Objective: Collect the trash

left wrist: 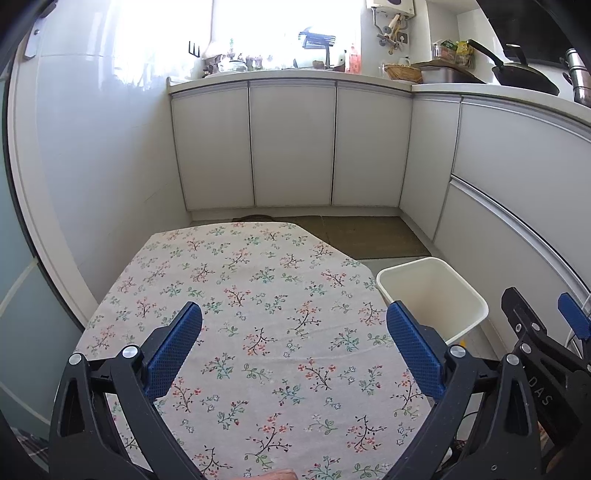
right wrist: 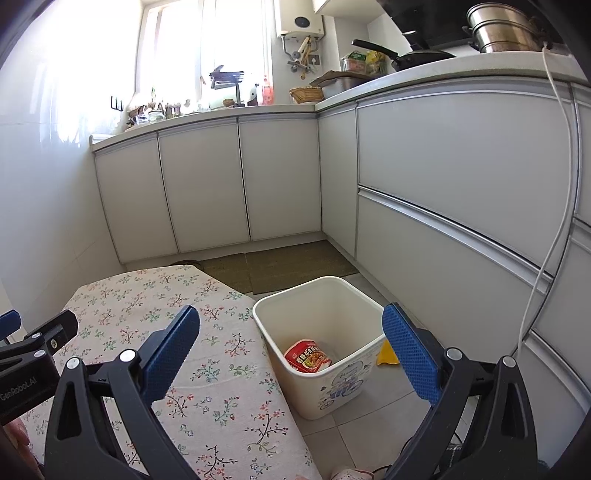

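Observation:
A white bin (right wrist: 325, 384) stands on the floor right of the floral-cloth table (right wrist: 207, 369). A red food wrapper (right wrist: 307, 355) lies inside the bin. A yellow scrap (right wrist: 387, 355) lies on the floor behind the bin's right corner. My right gripper (right wrist: 291, 354) hangs open over the table edge and the bin, holding nothing. My left gripper (left wrist: 295, 354) is open above the bare tablecloth (left wrist: 258, 332), with the bin (left wrist: 432, 299) to its right. The right gripper's fingers (left wrist: 574, 321) show at the right edge of the left wrist view.
White cabinets (right wrist: 461, 184) line the back and right walls close to the bin. A white cable (right wrist: 546, 240) hangs down the right cabinet front. Brown mats (right wrist: 288, 266) cover the floor beyond the table. Pans and pots (right wrist: 502, 29) crowd the counter.

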